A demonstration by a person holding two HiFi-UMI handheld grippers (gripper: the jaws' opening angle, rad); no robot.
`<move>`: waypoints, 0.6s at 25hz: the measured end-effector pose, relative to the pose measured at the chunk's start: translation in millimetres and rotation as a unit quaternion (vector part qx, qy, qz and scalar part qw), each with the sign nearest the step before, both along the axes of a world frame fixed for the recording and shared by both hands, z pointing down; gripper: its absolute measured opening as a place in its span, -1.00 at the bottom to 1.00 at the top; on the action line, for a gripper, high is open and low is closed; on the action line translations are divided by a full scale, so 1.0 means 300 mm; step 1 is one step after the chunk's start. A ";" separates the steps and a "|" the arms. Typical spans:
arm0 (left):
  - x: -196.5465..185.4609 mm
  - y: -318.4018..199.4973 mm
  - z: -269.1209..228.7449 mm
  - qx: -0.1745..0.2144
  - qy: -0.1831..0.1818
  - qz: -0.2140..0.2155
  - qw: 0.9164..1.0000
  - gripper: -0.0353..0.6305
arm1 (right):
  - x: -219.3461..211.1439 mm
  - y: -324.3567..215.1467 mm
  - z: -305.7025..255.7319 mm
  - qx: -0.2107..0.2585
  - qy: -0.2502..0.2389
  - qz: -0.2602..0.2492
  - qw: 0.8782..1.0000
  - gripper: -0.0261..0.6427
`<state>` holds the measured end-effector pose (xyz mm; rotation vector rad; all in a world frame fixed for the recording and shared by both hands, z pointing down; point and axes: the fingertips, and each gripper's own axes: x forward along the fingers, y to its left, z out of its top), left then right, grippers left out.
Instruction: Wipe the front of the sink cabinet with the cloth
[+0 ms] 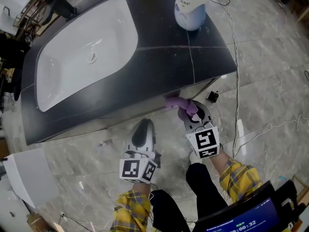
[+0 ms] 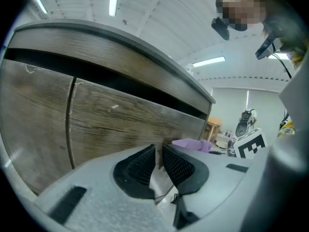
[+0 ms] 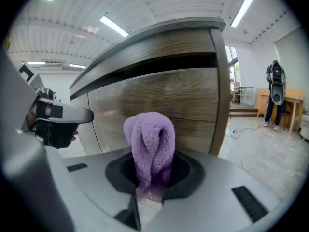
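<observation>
Yellow plaid sleeves (image 1: pixel 131 210) meet 2 grey hand-held grippers (image 1: pixel 144 124) (image 1: pixel 189 111) bearing black-and-white marker cubes (image 1: pixel 138 169).

Fluffy purple cloth (image 3: pixel 149 141), bunched into an upright folded wad, pinched between the jaws of the right gripper (image 3: pixel 150 170) with its rounded top sticking out past them. It sits up close to the brown wood-grain front of the sink cabinet (image 3: pixel 164 103), near the right corner; contact unclear. Cabinet front: flat panels, vertical door seam, dark horizontal gap below the top band.
</observation>
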<state>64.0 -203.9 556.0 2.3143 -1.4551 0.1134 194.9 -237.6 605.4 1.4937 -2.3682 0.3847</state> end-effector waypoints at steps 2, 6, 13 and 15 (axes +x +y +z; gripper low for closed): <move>0.040 -0.011 0.000 0.000 -0.001 0.006 1.000 -0.78 | 0.048 -0.006 0.001 0.000 0.001 0.008 1.000 -0.72; 0.122 -0.034 0.000 0.000 0.001 0.017 1.000 -0.78 | 0.132 -0.016 0.000 0.000 0.000 0.021 1.000 -0.72; 0.274 -0.060 0.015 -0.005 0.006 0.044 0.999 -0.78 | 0.280 -0.030 0.009 -0.001 0.004 0.045 0.999 -0.72; 0.309 -0.066 0.017 -0.007 0.006 0.051 0.999 -0.78 | 0.318 -0.031 0.013 -0.003 0.005 0.053 0.999 -0.72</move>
